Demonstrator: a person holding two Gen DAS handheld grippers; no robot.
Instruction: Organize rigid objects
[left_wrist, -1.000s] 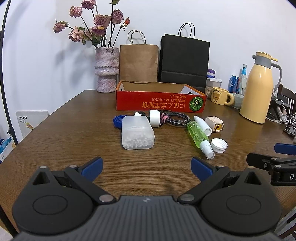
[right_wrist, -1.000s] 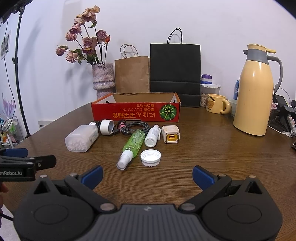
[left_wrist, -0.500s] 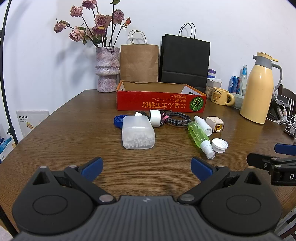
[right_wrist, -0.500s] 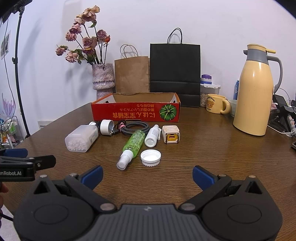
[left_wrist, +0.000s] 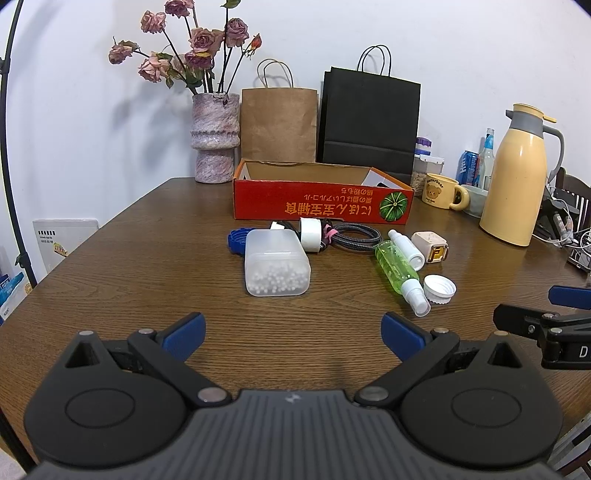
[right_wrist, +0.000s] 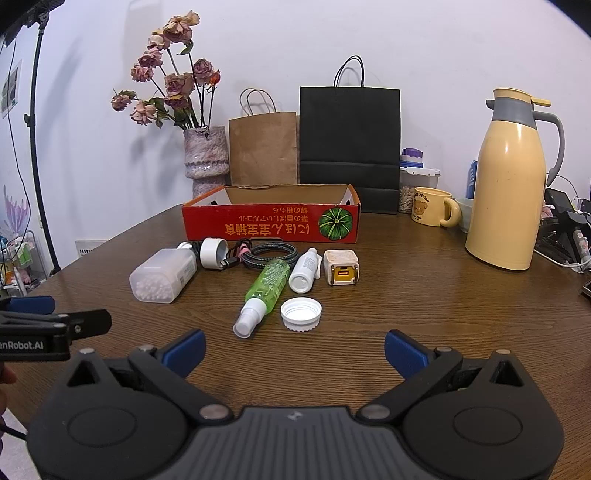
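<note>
You have two grippers in view, the left gripper (left_wrist: 291, 330) and the right gripper (right_wrist: 293, 349). On the table you see one red box (right_wrist: 269, 221), one clear tub (right_wrist: 162, 275) of white beads, one green spray bottle (right_wrist: 267, 286), one small white bottle (right_wrist: 304, 271), two loose caps, a white cap (right_wrist: 301, 314) and a blue cap (left_wrist: 236, 240), one cube charger (right_wrist: 341, 267), one coiled cable (right_wrist: 269, 254), two paper bags, a brown bag (right_wrist: 264, 147) and a black bag (right_wrist: 349, 144), one vase (right_wrist: 205, 158), one mug (right_wrist: 432, 212) and one thermos (right_wrist: 508, 184).
</note>
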